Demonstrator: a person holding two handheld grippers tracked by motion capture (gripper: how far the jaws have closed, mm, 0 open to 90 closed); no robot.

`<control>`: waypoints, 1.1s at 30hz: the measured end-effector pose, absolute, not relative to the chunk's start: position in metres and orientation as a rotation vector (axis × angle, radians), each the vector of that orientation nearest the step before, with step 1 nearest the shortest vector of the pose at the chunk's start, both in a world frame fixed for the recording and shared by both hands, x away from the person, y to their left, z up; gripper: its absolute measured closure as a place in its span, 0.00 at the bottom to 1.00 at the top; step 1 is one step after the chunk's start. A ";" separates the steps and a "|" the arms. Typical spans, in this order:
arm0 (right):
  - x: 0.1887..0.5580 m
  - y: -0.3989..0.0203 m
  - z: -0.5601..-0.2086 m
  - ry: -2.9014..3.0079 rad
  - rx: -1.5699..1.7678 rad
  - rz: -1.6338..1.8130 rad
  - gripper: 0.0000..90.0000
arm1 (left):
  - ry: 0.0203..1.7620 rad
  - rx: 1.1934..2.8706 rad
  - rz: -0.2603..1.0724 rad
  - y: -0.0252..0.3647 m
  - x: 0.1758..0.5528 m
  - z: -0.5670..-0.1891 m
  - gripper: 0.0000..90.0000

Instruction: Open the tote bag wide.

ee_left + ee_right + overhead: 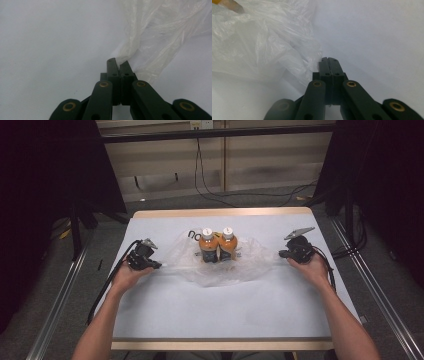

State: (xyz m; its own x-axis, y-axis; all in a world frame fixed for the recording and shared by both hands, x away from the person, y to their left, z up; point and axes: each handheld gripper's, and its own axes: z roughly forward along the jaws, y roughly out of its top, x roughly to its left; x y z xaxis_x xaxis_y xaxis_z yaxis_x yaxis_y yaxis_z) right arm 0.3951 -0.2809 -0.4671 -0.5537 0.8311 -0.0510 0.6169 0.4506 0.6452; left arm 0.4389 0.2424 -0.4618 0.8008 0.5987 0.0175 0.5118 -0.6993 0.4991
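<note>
On the white-covered table (165, 310), mid-span, a thin clear plastic bag (250, 262) lies spread out with two orange bottles (218, 245) standing upright on it, side by side, white caps up, touching each other. Left gripper (155, 265) sits at the bag's left edge, right gripper (283, 253) at its right edge, both low near the table. The left gripper view has the left gripper (118, 63) with jaws pressed together and a twisted bit of bag (155, 32) pinched between the tips. In the right gripper view the right gripper (329, 59) is also closed; the bag (257, 42) bunches right against its tips, looks clamped, but film between the pads is hard to make out.

Key relation: the bag's long axis runs left to right, straight between the two grippers, bottles in the centre, about equally far from each hand. Bottles lie inward from both tools. My guess: any lift or pull has to stay even on both ends or the bottles tip.
</note>
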 end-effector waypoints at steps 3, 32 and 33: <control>0.395 -0.281 -0.471 2.356 1.244 0.823 1.00 | 0.790 2.519 0.277 0.241 0.436 -0.463 1.00; 0.374 -0.289 -0.464 2.209 1.260 1.028 0.60 | 0.923 2.176 0.286 0.271 0.411 -0.441 0.51; 0.372 -0.289 -0.461 2.201 1.260 1.055 0.57 | 0.909 2.170 0.293 0.272 0.409 -0.438 0.49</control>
